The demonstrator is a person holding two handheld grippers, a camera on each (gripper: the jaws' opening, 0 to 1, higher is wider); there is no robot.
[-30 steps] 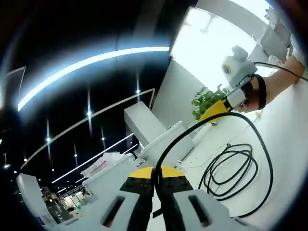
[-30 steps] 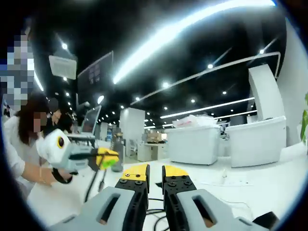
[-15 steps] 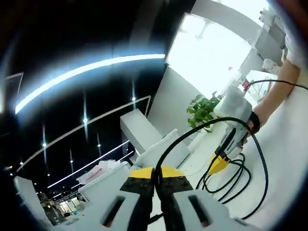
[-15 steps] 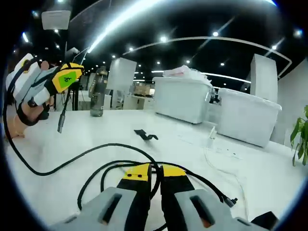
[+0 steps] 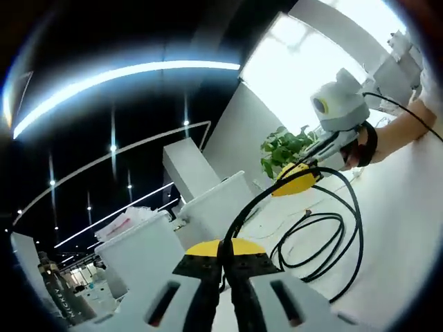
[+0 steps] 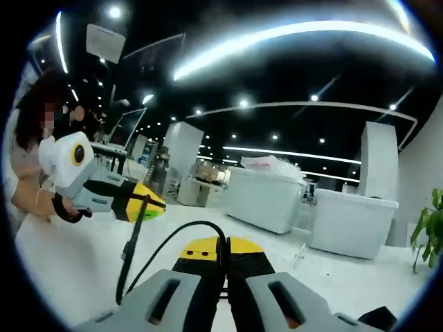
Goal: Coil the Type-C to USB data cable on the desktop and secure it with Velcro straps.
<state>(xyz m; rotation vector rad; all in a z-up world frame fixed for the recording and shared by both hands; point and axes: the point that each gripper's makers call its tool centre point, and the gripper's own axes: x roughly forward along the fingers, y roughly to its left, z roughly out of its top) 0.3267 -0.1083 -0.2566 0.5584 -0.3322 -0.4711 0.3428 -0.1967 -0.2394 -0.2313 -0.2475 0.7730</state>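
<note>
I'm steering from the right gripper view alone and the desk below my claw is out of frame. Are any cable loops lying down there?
Observer: Yes. In the left gripper view, several loops of the cable lie on the white desktop, close to the right claw.
Operator: And between the two claws?
Observer: From the left claw, shut on the cable, one free arc rises and curves over to the right claw.
</note>
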